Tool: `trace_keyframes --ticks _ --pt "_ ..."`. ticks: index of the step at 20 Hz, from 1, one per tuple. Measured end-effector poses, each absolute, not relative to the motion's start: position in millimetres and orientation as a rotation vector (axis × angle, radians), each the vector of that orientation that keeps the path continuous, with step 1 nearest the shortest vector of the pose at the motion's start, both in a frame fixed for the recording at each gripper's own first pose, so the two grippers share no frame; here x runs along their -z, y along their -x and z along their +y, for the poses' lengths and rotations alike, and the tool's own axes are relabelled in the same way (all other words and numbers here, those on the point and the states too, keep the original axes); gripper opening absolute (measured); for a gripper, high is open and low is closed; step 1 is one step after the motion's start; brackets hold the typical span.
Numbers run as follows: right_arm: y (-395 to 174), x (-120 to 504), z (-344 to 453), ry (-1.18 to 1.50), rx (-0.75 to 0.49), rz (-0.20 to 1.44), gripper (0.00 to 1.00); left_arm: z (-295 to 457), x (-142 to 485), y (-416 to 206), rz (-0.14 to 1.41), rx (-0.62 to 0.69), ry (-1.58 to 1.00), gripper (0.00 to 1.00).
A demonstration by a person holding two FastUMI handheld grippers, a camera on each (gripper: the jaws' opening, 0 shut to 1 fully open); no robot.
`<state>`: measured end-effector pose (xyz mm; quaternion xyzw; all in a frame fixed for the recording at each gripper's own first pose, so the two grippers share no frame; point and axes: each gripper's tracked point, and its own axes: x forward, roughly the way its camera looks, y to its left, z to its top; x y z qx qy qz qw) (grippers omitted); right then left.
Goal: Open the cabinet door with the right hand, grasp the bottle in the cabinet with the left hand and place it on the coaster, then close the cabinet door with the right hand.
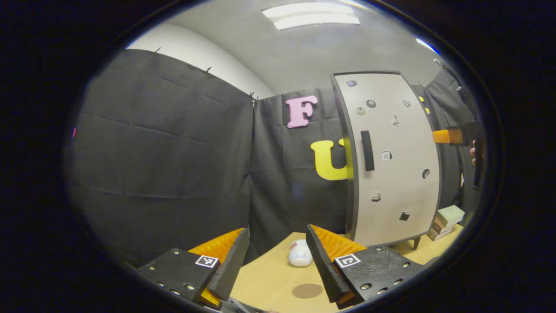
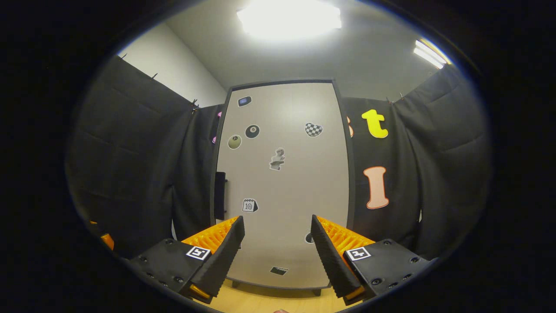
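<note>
Long white ceiling light panels (image 1: 312,15) light the booth evenly from above. In the right gripper view one panel (image 2: 289,18) blows out into white glare. The pale grey cabinet door with stickers (image 2: 282,182) bows outward under fisheye distortion. Both views look sharp, with shadows soft.

Left tongs (image 1: 278,256) gaping, empty; right tongs (image 2: 278,250) likewise.

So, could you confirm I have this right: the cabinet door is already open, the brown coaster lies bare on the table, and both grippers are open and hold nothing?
Not quite: the cabinet door is shut, flush in its dark frame, as the right gripper view shows. The rest stands: the brown coaster lies bare on the table, and the left gripper and right gripper are open and hold nothing.
</note>
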<state>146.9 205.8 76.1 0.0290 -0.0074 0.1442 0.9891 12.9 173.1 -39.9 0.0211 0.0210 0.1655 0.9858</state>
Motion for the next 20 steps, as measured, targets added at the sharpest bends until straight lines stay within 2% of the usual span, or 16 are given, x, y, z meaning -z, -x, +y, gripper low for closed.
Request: trace_keyframes --ticks 2,6,15,18,20 --pt "-154 -78 223 -0.060 -0.306 -0.011 0.98 186 42 -15 0.042 -0.347 -0.043 0.80" --pt "-167 -83 254 -0.066 -0.326 -0.003 0.97 202 52 -24 0.047 -0.355 -0.045 0.82" --pt "-201 -88 308 -0.067 -0.323 0.001 0.98 238 70 -45 0.062 -0.353 -0.074 0.80" --pt "-214 -83 323 -0.060 -0.318 0.015 0.97 252 75 -45 0.066 -0.358 -0.085 0.82" --pt "-224 -79 333 -0.063 -0.315 0.034 0.97 262 77 -45 0.072 -0.368 -0.095 0.80"
